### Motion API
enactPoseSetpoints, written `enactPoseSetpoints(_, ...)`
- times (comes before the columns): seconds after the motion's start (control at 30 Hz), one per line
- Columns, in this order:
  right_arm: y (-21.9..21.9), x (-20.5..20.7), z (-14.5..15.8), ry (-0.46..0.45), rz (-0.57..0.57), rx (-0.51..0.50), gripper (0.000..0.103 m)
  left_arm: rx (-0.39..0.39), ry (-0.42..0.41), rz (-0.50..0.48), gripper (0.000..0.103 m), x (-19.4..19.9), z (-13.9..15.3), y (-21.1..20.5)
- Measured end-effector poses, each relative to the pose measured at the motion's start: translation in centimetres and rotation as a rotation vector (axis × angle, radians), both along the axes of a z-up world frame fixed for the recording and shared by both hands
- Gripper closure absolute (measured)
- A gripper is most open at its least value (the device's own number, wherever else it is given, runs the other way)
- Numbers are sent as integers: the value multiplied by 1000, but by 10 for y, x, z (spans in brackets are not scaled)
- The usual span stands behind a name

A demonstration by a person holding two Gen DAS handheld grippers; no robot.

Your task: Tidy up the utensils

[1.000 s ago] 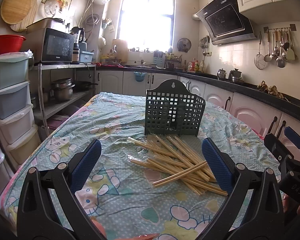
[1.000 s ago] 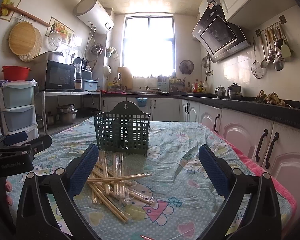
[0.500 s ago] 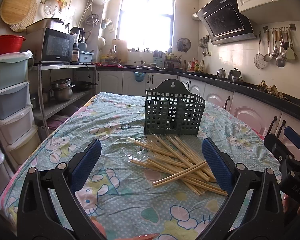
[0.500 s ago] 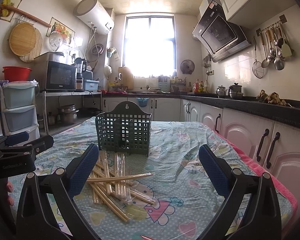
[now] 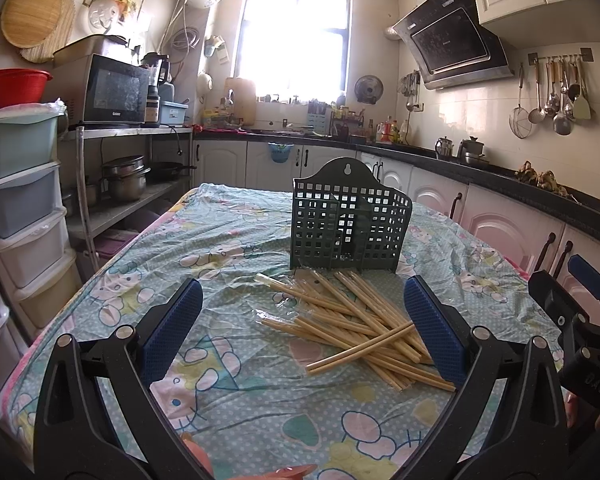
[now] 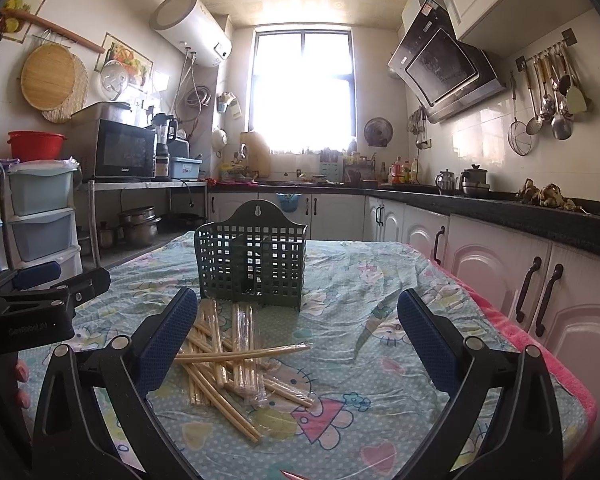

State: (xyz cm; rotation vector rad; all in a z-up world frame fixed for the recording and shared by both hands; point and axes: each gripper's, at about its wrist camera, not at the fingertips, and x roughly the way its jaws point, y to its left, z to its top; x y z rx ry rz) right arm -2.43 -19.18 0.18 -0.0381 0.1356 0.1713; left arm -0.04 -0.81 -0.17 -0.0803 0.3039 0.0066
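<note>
A dark green lattice utensil holder (image 5: 350,220) stands upright on the table, also in the right wrist view (image 6: 254,258). A loose pile of wooden chopsticks (image 5: 356,324), some in clear plastic sleeves, lies on the cloth just in front of it; it also shows in the right wrist view (image 6: 228,360). My left gripper (image 5: 300,328) is open and empty, above the table on the near side of the pile. My right gripper (image 6: 296,338) is open and empty, to the right of the pile. Each gripper shows at the edge of the other's view.
The table wears a patterned cloth under clear plastic (image 5: 228,248). Stacked plastic drawers (image 5: 20,200) and a metal shelf with pots and a microwave (image 5: 116,92) stand left. White cabinets (image 6: 540,288) and a dark counter run along the right.
The right wrist view has crept slightly forward and lower toward the holder. The left gripper, chopsticks and holder have not moved.
</note>
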Motion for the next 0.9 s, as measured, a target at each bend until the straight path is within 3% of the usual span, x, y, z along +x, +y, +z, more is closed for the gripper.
enactPoseSetpoints(0.23, 2, 1, 0, 13, 27, -14, 6, -8, 5, -4, 10, 3, -7, 0)
enactPoseSetpoints(0.5, 14, 16, -1, 106, 77, -68, 6, -34, 28, 4, 10, 8, -3, 19)
enactPoseSetpoints(0.7, 16, 38, 1, 178, 49, -123, 6, -56, 107, 52, 10, 21, 2, 35)
enactPoseSetpoints(0.9, 16, 62, 11, 250, 36, -128, 6, -129, 152, 57, 10, 35, 5, 60)
